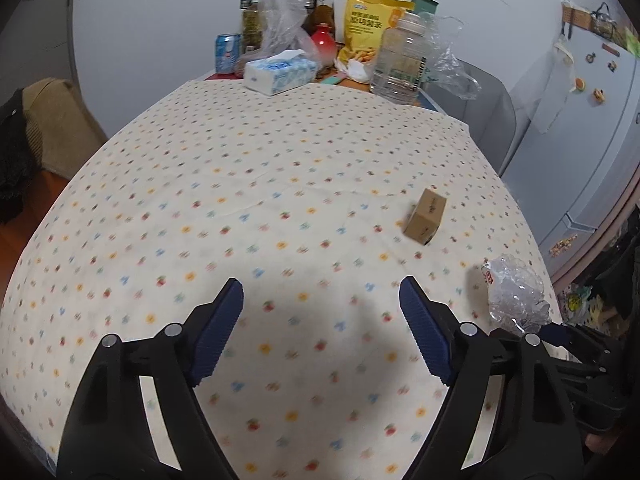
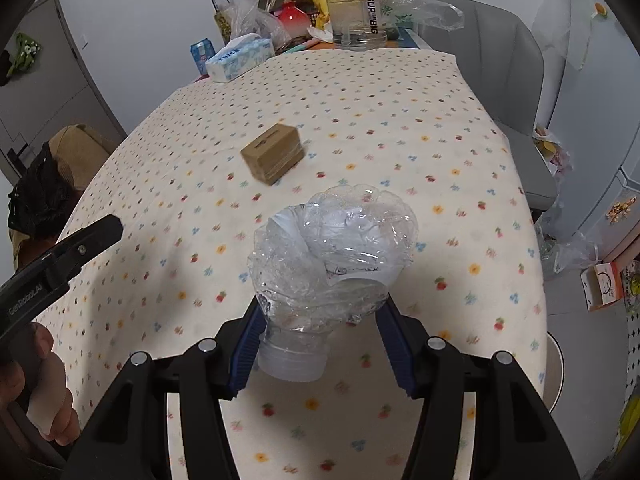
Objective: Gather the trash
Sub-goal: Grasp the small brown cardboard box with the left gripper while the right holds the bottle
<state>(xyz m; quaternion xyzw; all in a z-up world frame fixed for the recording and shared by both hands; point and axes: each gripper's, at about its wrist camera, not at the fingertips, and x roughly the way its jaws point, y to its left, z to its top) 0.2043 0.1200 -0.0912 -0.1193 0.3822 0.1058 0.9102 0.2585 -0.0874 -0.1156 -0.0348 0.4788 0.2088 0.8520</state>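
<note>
Crushed clear plastic bottle sits clamped between the jaws of my right gripper, neck and threaded mouth pointing back toward me, held above the near right part of the table. From the left wrist view I see the same bottle off to the right, at the tip of that gripper. My left gripper hangs over the near middle of the flower-print cloth with its jaws spread wide and nothing between them. A small cardboard box lies on the cloth, farther out than the bottle and a little left of it, apart from it. At the far end I make out a blue tissue pack with a sheet poking from its slot, a big clear water jug that I cannot tell is filled or not, a yellow snack bag and a blue can.
</note>
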